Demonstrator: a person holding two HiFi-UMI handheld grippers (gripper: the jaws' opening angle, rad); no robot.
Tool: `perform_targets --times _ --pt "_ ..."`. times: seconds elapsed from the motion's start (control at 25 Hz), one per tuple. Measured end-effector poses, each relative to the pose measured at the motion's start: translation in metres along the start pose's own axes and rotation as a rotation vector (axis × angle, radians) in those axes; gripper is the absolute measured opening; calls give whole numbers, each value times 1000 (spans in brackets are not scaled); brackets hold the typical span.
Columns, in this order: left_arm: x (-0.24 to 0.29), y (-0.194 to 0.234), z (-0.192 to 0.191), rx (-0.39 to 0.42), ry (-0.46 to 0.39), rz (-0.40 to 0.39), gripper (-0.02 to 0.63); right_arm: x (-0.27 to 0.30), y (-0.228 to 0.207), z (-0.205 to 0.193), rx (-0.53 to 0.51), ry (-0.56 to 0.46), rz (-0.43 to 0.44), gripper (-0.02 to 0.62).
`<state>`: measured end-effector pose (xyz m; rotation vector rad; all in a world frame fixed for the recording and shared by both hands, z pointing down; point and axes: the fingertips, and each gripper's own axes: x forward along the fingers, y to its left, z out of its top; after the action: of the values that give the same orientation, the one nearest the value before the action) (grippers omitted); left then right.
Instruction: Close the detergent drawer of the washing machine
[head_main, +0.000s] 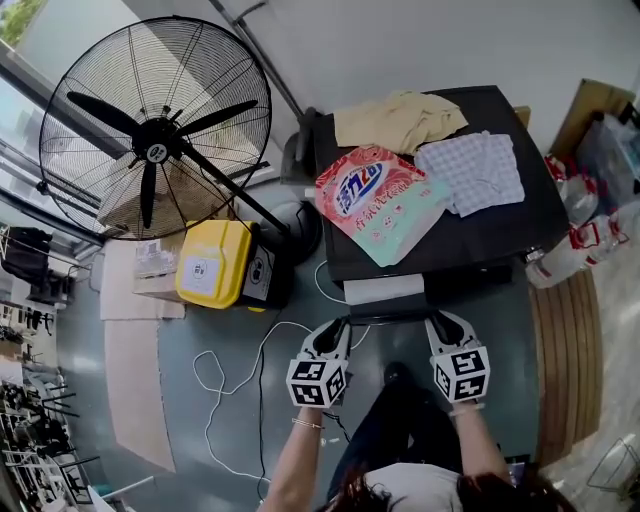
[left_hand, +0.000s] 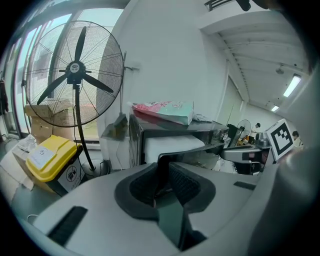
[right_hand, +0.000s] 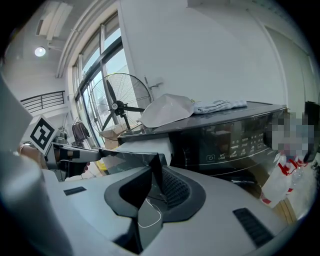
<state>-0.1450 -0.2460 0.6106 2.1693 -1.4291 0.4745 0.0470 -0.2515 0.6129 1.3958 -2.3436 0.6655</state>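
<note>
Standing pulled out of the washing machine (head_main: 500, 232), the detergent drawer (head_main: 385, 289) is clamped at its dark fascia (right_hand: 127, 159) by left gripper (head_main: 340, 323) and right gripper (head_main: 436, 321). An even, straight push is advised

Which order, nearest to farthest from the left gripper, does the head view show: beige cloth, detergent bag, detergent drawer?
1. detergent drawer, held in the jaws of the left gripper.
2. detergent bag, on the machine top.
3. beige cloth, far edge.
</note>
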Motion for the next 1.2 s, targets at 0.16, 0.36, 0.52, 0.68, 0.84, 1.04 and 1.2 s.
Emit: perform_targets --times 0.16,0.36,0.52,0.68,0.84,1.04,1.2 --pt "4 2 3 -1 2 -5 78 4 -2 2 8 -4 -8 87" --pt "8 5 8 -1 3 -7 78 9 -4 7 17 -12 -15 87" --pt "13 7 11 2 4 -9 78 14 -7 9 24 -18 -22 87" --pt "16 10 13 0 3 -11 78 18 -8 12 28 -20 -27 87" --pt "18 11 17 -6 2 -14 78 20 -8 15 34 -23 -33 87" --pt "20 13 20 -8 -2 -17 78 22 -10 18 40 -25 -39 87" --pt "21 15 22 -7 -6 -19 77 24 -9 19 42 -32 -42 87"
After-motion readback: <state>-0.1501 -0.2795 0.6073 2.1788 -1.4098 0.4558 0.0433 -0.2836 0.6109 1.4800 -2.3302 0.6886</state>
